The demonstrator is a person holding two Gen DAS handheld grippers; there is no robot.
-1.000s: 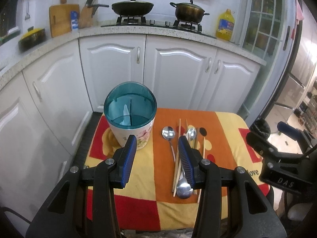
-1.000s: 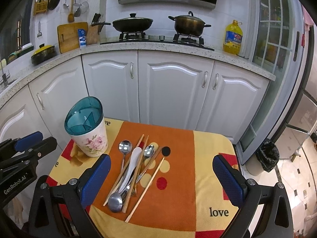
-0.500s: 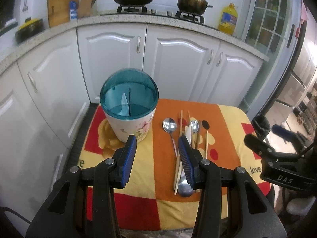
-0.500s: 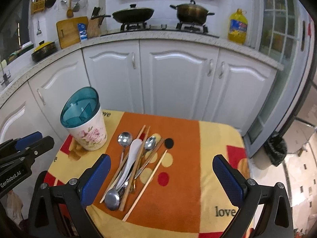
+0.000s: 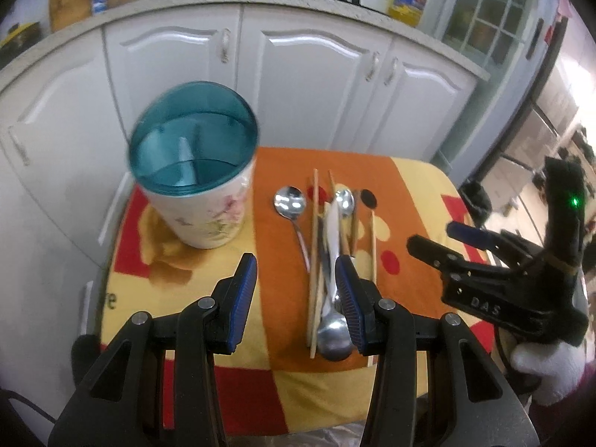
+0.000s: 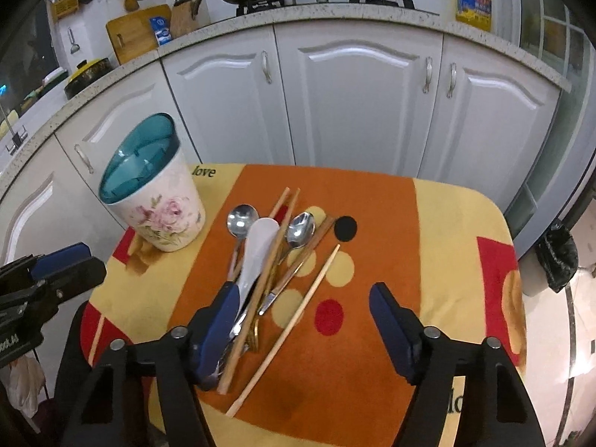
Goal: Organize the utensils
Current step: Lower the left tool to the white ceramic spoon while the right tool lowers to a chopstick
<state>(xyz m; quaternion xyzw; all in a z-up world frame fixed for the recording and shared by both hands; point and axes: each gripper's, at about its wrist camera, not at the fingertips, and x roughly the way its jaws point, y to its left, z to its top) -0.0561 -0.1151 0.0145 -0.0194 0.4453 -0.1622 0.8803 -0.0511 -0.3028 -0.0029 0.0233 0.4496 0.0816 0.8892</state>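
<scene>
A floral utensil holder [image 5: 203, 201] with a teal divided top stands at the table's left; it also shows in the right wrist view [image 6: 156, 201]. A pile of metal spoons [image 6: 242, 219], a white spoon [image 6: 257, 253], a fork and wooden chopsticks [image 6: 287, 327] lies mid-table. The pile shows in the left wrist view [image 5: 327, 260]. My left gripper [image 5: 296, 294] is open and empty, above the cloth between holder and pile. My right gripper [image 6: 301, 324] is open and empty, just above the near end of the pile; it shows in the left wrist view [image 5: 443, 238].
The small table wears an orange, yellow and red cloth [image 6: 372, 223]. White kitchen cabinets [image 6: 357, 85] stand close behind it. A black bin bag [image 6: 557, 257] sits on the floor at the right.
Both grippers have moved forward and down toward the table. The right gripper's jaws have narrowed and now sit over the near end of the utensil pile.
</scene>
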